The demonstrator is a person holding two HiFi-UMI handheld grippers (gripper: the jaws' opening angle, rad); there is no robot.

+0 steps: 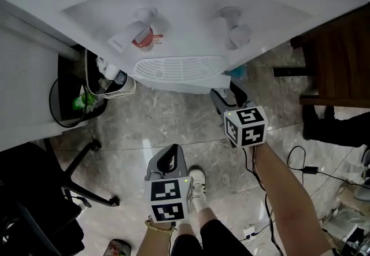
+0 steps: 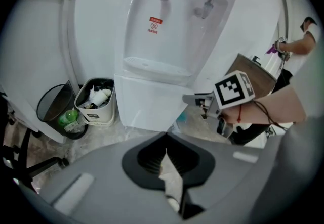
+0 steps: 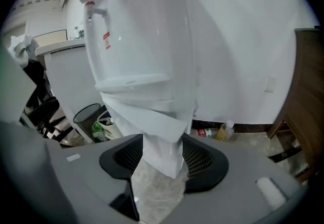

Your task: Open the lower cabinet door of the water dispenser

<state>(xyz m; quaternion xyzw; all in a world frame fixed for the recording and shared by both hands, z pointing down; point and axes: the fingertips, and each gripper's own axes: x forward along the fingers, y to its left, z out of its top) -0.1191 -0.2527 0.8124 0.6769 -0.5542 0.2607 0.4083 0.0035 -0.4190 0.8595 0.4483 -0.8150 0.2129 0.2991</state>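
aiming the spread right gripper (image 3: pixel 163 151) at the lower cabinet door (image 2: pixel 149 107) of the water dispenser (image 1: pixel 191 15)
the door is looking like a light, stiff, slick plastic panel, likely best pinched at its free vertical edge; its corner edge is sitting just ahead, framed by the jaws, not clearly touched, below the drip tray (image 2: pixel 152 69). the left gripper (image 2: pixel 165 161) is hanging back, jaws pressed together on nothing.

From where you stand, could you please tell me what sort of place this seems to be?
Probably an office or a similar workplace: a white water dispenser, a wheeled office chair close by on the polished floor, and two waste bins next to the dispenser.
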